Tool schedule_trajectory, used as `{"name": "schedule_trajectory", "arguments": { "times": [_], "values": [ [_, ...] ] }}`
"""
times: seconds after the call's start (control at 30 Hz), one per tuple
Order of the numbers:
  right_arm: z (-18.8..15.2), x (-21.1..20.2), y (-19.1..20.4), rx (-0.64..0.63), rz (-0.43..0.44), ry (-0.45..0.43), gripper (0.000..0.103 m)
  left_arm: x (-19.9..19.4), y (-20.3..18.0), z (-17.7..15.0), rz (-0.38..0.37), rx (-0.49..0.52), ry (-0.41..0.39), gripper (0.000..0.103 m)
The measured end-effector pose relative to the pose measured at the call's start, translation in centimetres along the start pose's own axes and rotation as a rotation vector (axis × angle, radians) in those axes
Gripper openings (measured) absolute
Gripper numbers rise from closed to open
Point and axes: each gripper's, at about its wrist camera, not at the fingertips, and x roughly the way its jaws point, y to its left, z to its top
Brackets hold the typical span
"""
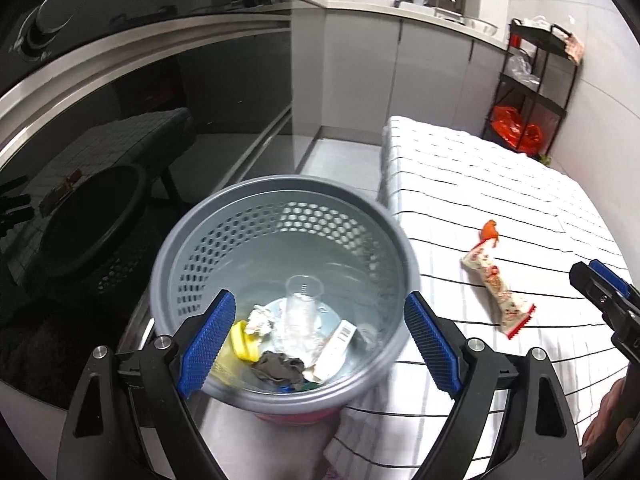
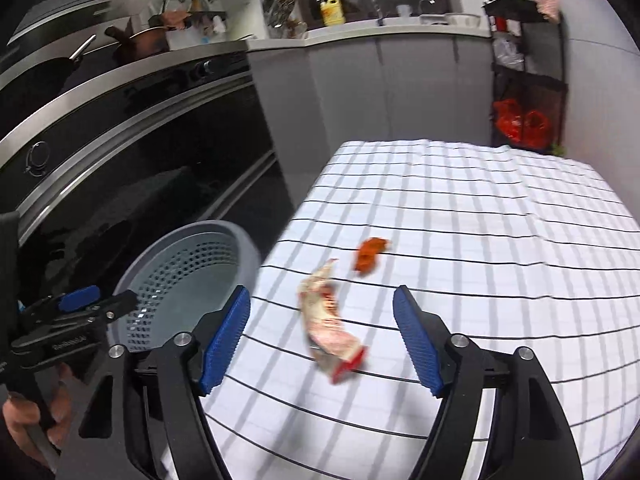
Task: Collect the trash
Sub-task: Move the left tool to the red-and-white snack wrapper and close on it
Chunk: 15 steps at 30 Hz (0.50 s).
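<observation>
Trash lies both in the bin (image 1: 280,216) and out on the cloth (image 1: 480,184). My left gripper (image 1: 320,344) hangs over the bin's mouth, jaws spread wide and holding nothing; below it sit a clear cup (image 1: 302,300), a crumpled tissue (image 1: 260,320), a yellow lid (image 1: 240,340), a white tube (image 1: 336,344) and a grey rag (image 1: 280,368). The bin stands just beside the table's left edge. My right gripper (image 2: 322,342) is over the cloth, jaws also wide apart and empty, with a wrapper (image 2: 328,328) between the pads but not touching either. The wrapper's long axis runs from near me away and slightly left, its red crimped end toward me. An orange scrap (image 2: 370,254) lies just beyond its far end, apart from it.
</observation>
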Motion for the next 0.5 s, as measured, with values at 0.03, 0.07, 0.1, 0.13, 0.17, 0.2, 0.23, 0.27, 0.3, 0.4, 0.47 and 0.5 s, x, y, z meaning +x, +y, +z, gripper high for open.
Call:
{"name": "schedule_trajectory", "arguments": {
  "times": [0.03, 0.07, 0.1, 0.13, 0.17, 0.2, 0.23, 0.27, 0.3, 0.4, 0.47, 0.5],
  "values": [
    [-0.1, -0.3, -0.4, 0.000, -0.011, -0.002, 0.072, 0.0, -0.4, 0.0, -0.005, 0.006, -0.001, 0.085],
    [-0.3, -0.6, -0.9, 0.002, -0.021, -0.003, 0.072, -0.1, -1.1, 0.0, -0.015, 0.018, -0.003, 0.085],
    [-0.5, -0.9, -1.5, 0.006, -0.030, -0.004, 0.072, -0.1, -1.7, -0.1, -0.022, 0.025, -0.004, 0.086],
    [-0.6, -1.0, -2.0, 0.009, -0.039, -0.006, 0.072, -0.2, -2.3, -0.1, -0.029, 0.033, -0.007, 0.086],
    [-0.8, -1.3, -2.6, 0.013, -0.050, -0.006, 0.072, -0.2, -2.9, -0.2, -0.037, 0.040, -0.009, 0.087],
    [-1.1, -1.4, -3.1, 0.017, -0.060, -0.004, 0.072, -0.1, -3.6, -0.2, -0.046, 0.050, -0.010, 0.087],
    [-1.3, -1.5, -3.4, 0.022, -0.066, -0.002, 0.072, -0.1, -4.2, -0.3, -0.053, 0.056, -0.009, 0.087],
    [-1.5, -1.6, -4.0, 0.031, -0.071, 0.002, 0.072, 0.1, -4.9, -0.4, -0.066, 0.062, -0.006, 0.087],
    [-1.7, -1.7, -4.2, 0.036, -0.076, 0.004, 0.072, 0.3, -5.5, -0.4, -0.077, 0.066, -0.001, 0.087],
    [-2.4, -1.9, -5.5, 0.064, -0.097, 0.009, 0.072, 0.9, -7.3, -0.6, -0.106, 0.083, 0.015, 0.087],
    [-2.8, -1.9, -6.4, 0.090, -0.100, 0.012, 0.072, 1.4, -8.4, -0.6, -0.121, 0.091, 0.023, 0.087],
    [-3.1, -2.0, -7.0, 0.107, -0.102, 0.014, 0.072, 1.9, -9.2, -0.6, -0.132, 0.094, 0.030, 0.087]
  ]
}}
